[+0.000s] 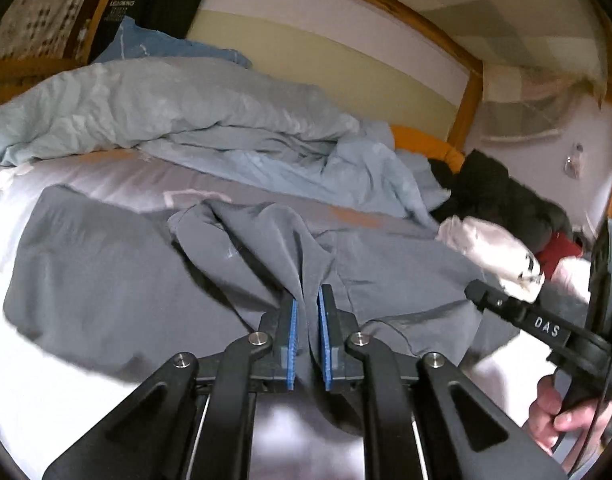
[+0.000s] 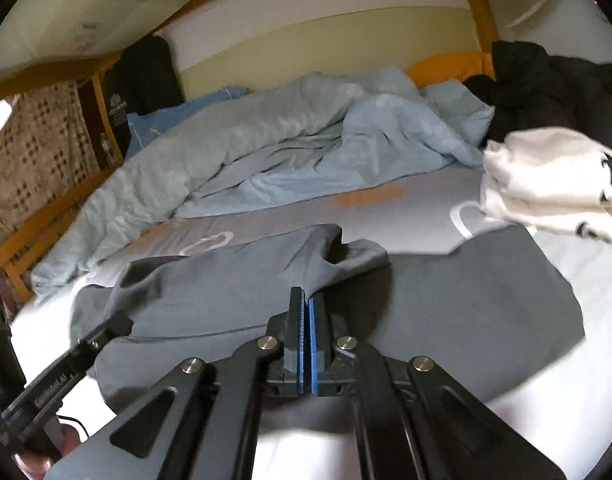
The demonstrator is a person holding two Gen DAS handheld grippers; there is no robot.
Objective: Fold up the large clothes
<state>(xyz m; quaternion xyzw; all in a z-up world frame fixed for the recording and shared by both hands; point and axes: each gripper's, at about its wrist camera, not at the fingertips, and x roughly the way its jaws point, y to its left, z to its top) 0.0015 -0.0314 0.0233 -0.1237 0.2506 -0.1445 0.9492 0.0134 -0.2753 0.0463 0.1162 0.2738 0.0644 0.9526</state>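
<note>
Wooden bunk framing [image 1: 464,92] is arching over the pale grey printed bedsheet [image 2: 422,196] you are working on. Beyond both sets of jaws, a crumpled light blue duvet [image 1: 209,128] is bunching along the far side of the mattress. Nearer to you, the large grey fabric garment [image 2: 446,300] is lying spread across the sheet, directly ahead of and beneath both tools, with one part rumpled upward into folds.

Your left gripper [image 1: 308,312] is pinching a raised ridge of that grey cloth; the fabric is running down between the blue pads [image 1: 293,344], which are standing slightly apart around it. Your right gripper [image 2: 307,312] is clenching a thin fold of the same garment, its pads pressing nearly together, and the cloth is rising forward from the tips into a small hump.

To the right of the jaws, a bundled white garment with black markings [image 2: 554,184] is resting on the sheet, touching the grey garment's far corner. Behind it, a heap of dark clothing [image 2: 546,80] is piling against an orange pillow [image 2: 450,65].
</note>
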